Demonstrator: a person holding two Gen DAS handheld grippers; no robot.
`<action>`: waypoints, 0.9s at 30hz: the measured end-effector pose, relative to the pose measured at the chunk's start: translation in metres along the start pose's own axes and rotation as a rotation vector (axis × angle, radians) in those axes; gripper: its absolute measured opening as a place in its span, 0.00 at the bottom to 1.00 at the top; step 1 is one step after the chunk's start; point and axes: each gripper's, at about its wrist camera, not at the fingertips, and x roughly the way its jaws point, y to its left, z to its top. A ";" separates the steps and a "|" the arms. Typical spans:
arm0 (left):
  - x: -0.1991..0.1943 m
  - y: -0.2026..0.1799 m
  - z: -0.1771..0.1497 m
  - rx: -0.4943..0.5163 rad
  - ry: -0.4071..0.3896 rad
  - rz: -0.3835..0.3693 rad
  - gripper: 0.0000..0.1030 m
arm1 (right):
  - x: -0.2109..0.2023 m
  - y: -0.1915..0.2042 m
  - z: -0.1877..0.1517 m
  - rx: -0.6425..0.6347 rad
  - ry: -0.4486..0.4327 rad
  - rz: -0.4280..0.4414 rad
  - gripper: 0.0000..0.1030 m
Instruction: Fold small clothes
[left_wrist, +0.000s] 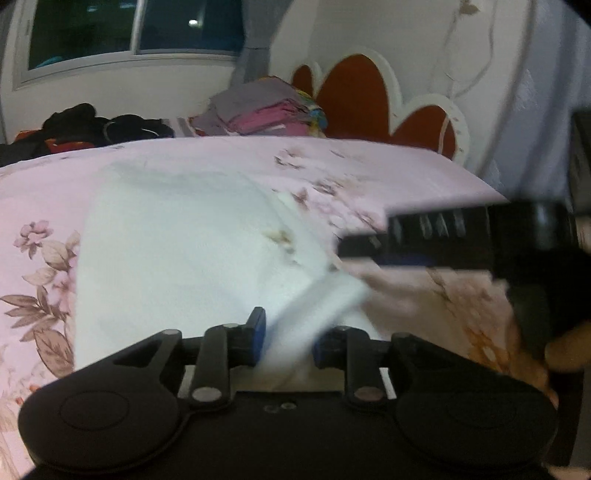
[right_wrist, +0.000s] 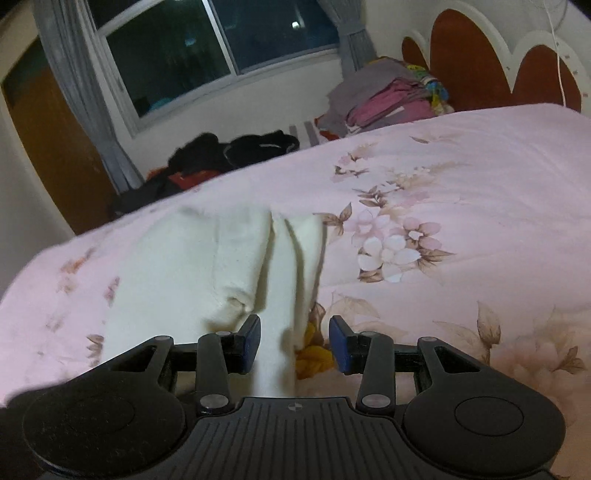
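Left wrist view
Garment: a white garment, soft and matte, lies on the bed ahead of my left gripper; its long axis runs away from me, and one blurred strip trails back between my blue pads.
Left jaws: apart, with the strip of cloth passing through the gap; I cannot tell whether either pad presses it.
Bed cover: pink bedspread, smooth, printed with pale flowers and brown leaves.
Other gripper: my right gripper reaches in from the right, black and blurred, lying level just above the cloth's right edge.
Beyond: a stack of folded clothes and a dark clothes heap at the far edge.

Right wrist view
Garment: the same white cloth, slightly fuzzy, stretches ahead and to the left; a narrow folded band runs straight back between my fingers.
Right jaws: wide apart, blue pads clear of the band on the right side.
Under cloth: a yellow patch shows just right of the band.
Backdrop: a red headboard with a white scalloped border.
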 end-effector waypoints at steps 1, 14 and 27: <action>-0.003 0.001 -0.002 -0.005 0.010 -0.025 0.27 | -0.002 -0.001 0.001 0.009 0.009 0.040 0.40; -0.077 0.078 0.000 -0.213 -0.048 0.083 0.47 | 0.060 0.030 0.006 -0.006 0.102 0.102 0.40; -0.028 0.142 0.048 -0.375 -0.068 0.141 0.47 | 0.083 0.022 0.020 0.092 0.095 0.145 0.15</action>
